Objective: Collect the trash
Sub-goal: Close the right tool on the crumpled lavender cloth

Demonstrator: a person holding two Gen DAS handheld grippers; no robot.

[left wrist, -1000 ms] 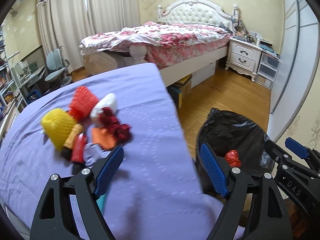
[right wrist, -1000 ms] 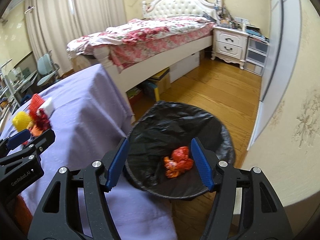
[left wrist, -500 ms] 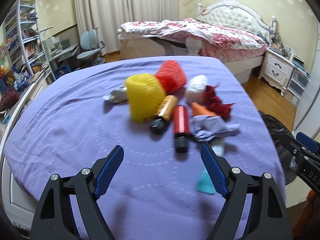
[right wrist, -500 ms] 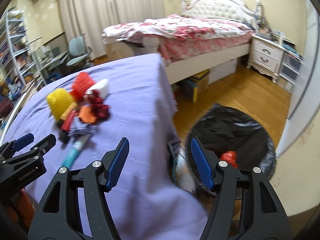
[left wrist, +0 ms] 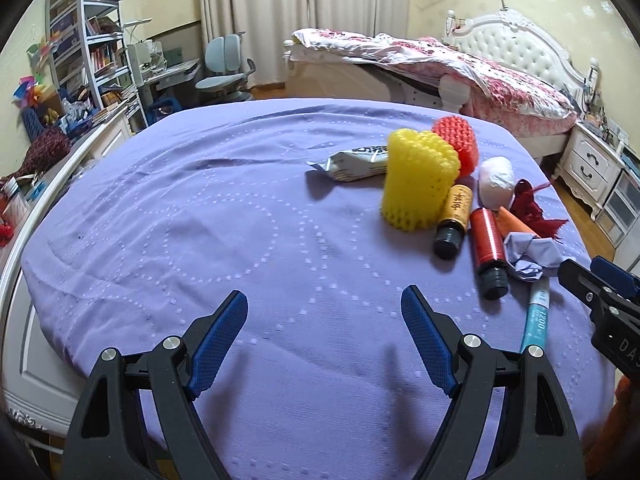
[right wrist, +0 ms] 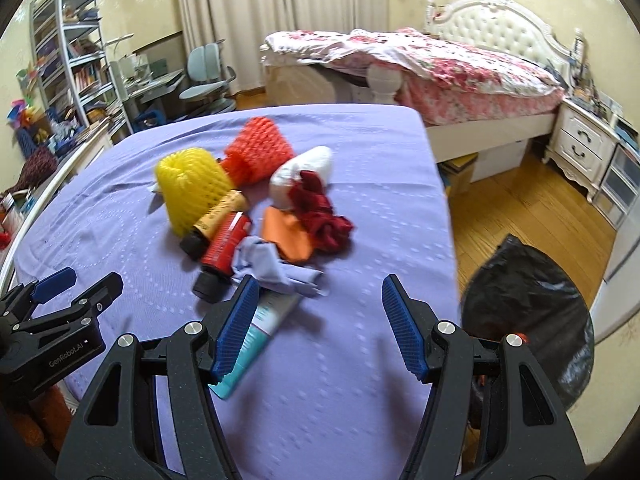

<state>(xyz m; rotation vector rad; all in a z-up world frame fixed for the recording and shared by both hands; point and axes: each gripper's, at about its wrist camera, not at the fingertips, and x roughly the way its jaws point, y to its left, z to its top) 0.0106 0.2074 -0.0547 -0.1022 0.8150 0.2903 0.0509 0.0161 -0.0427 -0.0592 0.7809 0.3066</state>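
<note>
A heap of trash lies on the purple-covered table (left wrist: 200,220): a yellow foam net (left wrist: 418,178), an orange-red foam net (left wrist: 456,144), a silver wrapper (left wrist: 356,164), two small bottles (left wrist: 486,246), crumpled lilac paper (left wrist: 532,254), a white wad (left wrist: 496,178), dark red scraps (right wrist: 320,212) and a teal tube (right wrist: 256,332). My left gripper (left wrist: 324,328) is open and empty, near of the heap and to its left. My right gripper (right wrist: 316,318) is open and empty, just short of the lilac paper (right wrist: 272,268). A bin lined with a black bag (right wrist: 524,312) stands on the floor to the right.
A bed with a pink floral cover (right wrist: 440,68) stands behind the table. A white nightstand (right wrist: 580,144) is at far right, a bookshelf (left wrist: 92,52) and a desk chair (left wrist: 224,68) at far left. Wooden floor (right wrist: 532,208) lies between table and nightstand.
Both grippers have swung left from over the bin to face the trash heap on the table. Both stay open and empty.
</note>
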